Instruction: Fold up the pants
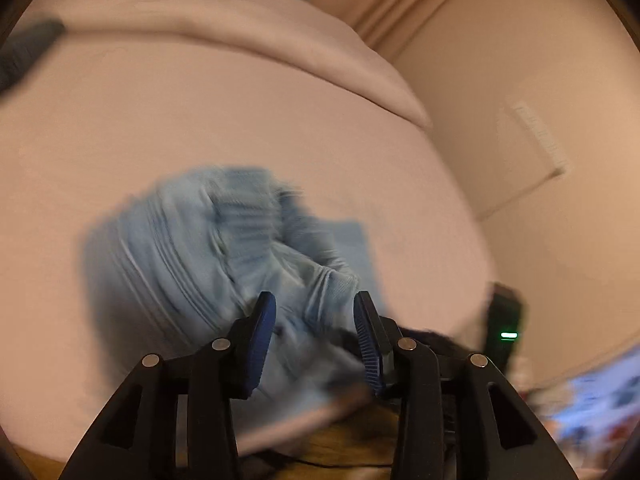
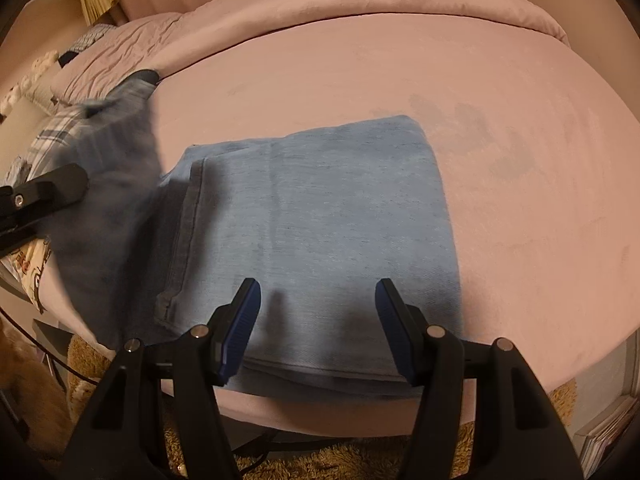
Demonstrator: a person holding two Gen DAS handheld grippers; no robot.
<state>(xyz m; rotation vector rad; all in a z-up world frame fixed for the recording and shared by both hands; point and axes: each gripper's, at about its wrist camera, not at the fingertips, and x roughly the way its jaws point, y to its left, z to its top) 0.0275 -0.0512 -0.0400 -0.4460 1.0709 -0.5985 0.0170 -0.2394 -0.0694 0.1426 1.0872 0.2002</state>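
We are holding the right gripper (image 2: 318, 292) just above the near edge of the bed (image 2: 520, 200), its blue pads (image 2: 242, 320) standing apart and empty, released, with nothing pressed between them. Directly below and ahead of it the pants (image 2: 312, 216) are lying folded into a pale blue denim rectangle, its long axis running away from us toward the far side of the bed, its near edge sitting right at the mattress edge between the two fingers. A seam is running along the left side of that rectangle, front to back.

To the left, a loose part of the pants is hanging up off the bed, blurred, rising beside the left gripper (image 2: 48, 192), which is showing as a black arm at the picture's left edge. In the left wrist view the left gripper (image 1: 316, 304) is pointing down at bunched, blurred denim (image 1: 224, 240); cloth is lying between its parted pads, but we cannot tell whether they are pinching it.

Right of the folded rectangle, and beyond it, the pink bed cover is lying bare, giving open room. Farther back a rolled pink blanket (image 2: 400, 4) is crossing the bed.
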